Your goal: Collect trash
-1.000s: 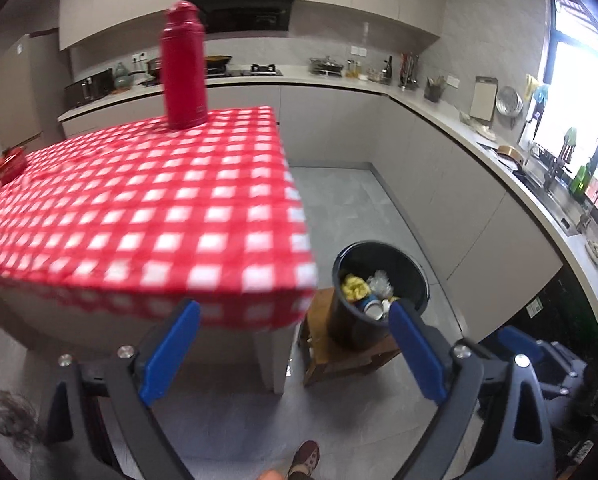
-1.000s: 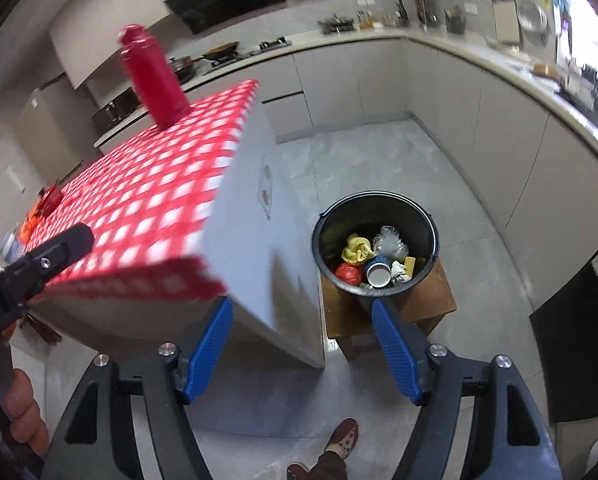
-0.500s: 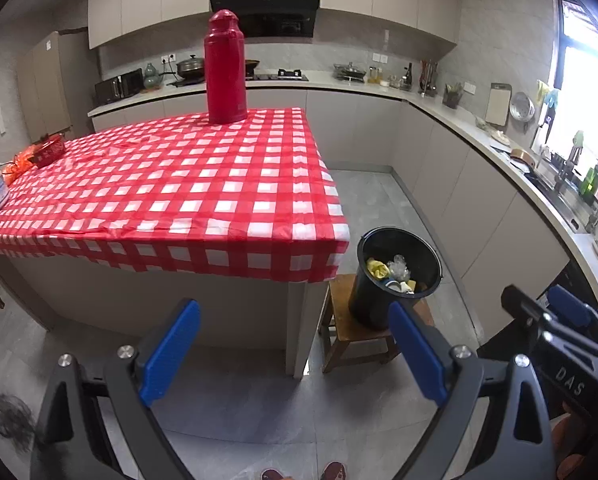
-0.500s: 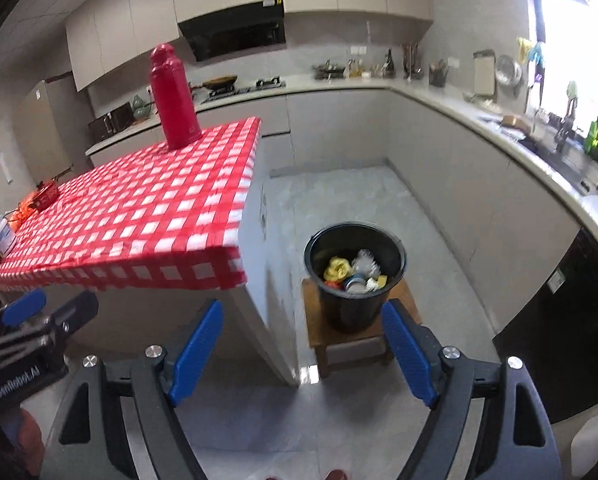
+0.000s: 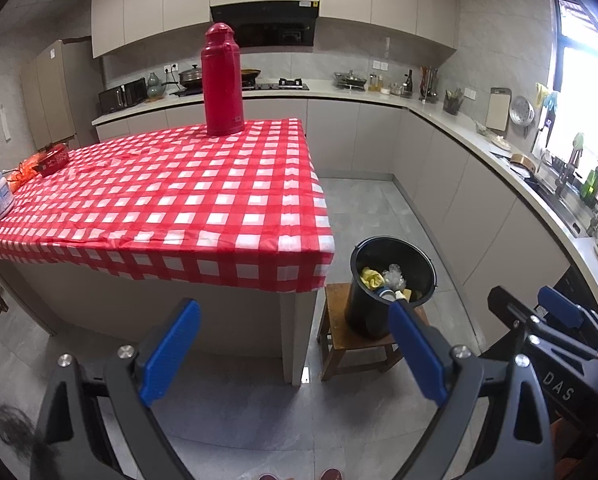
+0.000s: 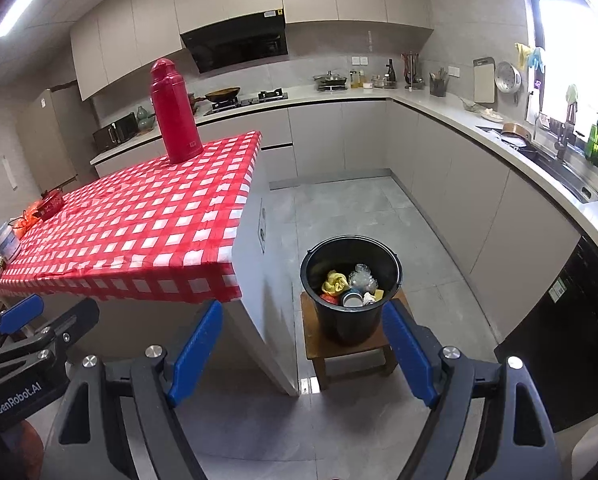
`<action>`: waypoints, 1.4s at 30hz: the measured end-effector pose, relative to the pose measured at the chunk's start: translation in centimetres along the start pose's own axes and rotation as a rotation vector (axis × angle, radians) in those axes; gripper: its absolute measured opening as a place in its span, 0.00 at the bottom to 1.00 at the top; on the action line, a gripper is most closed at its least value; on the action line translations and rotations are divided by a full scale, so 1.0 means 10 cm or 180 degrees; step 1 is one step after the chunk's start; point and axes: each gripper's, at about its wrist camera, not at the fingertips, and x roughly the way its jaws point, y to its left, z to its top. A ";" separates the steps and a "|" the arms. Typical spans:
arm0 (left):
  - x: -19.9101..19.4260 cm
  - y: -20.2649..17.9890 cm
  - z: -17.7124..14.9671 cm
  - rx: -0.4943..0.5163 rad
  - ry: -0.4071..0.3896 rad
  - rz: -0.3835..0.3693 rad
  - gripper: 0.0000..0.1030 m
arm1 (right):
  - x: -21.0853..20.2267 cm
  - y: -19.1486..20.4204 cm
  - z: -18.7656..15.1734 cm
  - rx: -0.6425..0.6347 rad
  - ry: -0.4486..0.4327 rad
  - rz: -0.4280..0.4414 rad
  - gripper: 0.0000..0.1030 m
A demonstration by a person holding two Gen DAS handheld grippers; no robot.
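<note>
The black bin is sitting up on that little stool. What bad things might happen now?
1. The black round trash bucket stands on a small wooden stool, so a bump might tip it and spill the trash.
2. The tall red thermos flask stands near the far edge of the red-and-white checked tablecloth; a tug on the cloth could topple it.
3. Both the left gripper and right gripper are open and empty, so nothing can drop.
</note>
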 end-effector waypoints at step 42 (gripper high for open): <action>0.06 0.05 0.02 0.0001 0.0089 0.0017 0.93 | 0.05 0.03 0.01 -0.0024 0.0024 0.0040 0.81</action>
